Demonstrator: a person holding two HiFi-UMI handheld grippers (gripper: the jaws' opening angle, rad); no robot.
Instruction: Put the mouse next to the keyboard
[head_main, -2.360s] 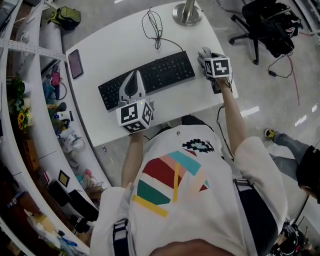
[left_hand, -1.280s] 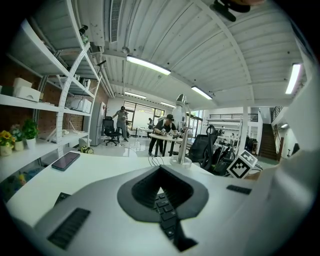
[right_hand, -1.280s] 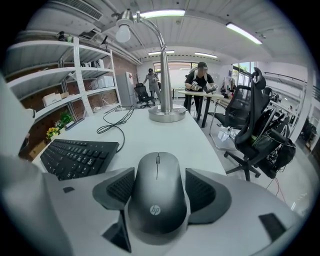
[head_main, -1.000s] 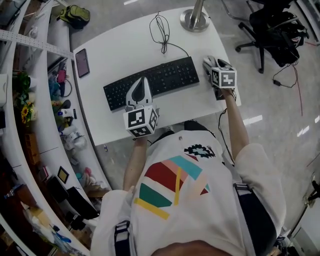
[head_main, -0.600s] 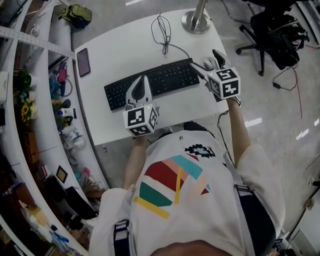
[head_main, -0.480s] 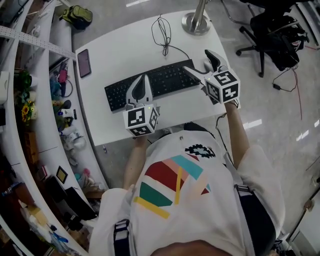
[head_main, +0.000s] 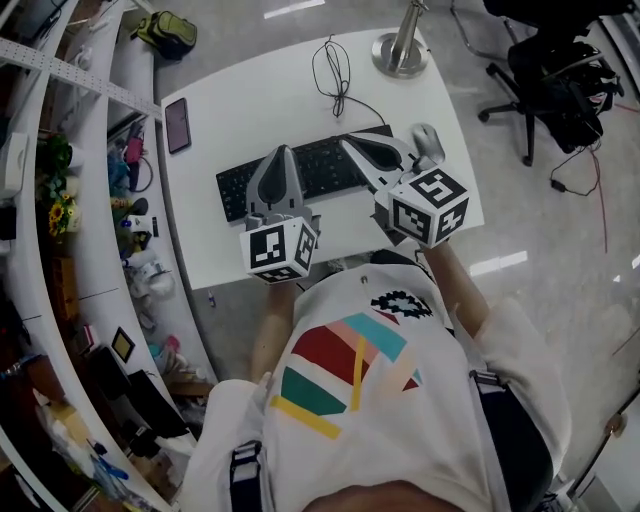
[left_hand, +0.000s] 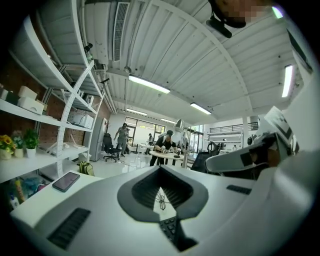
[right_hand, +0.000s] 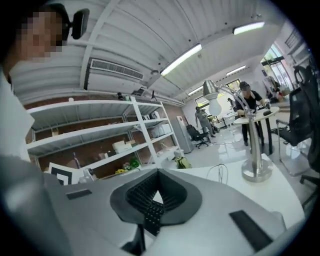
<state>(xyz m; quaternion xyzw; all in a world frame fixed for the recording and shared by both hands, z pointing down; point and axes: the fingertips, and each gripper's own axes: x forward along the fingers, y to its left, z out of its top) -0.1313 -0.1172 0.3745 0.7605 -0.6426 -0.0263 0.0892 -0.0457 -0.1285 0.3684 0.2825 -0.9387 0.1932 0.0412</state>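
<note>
Mouse (head_main: 428, 143) lies on the white table (head_main: 250, 100), just beside the right end of the keyboard (head_main: 325, 165). Right gripper (head_main: 352, 148), above the keyboard's right half, has just clamped its jaws together on nothing. Left gripper (head_main: 278, 152), above the keyboard's left half, is likewise clenched and empty.

Grey mouse by the black keyboard's right end.
The small grey mouse (head_main: 428, 143) lies flat on the white table (head_main: 250, 100), just beside the right end of the long black keyboard (head_main: 325, 165) and near the table's right edge. The keyboard lies flat and slanted, its right end farther off.
</note>
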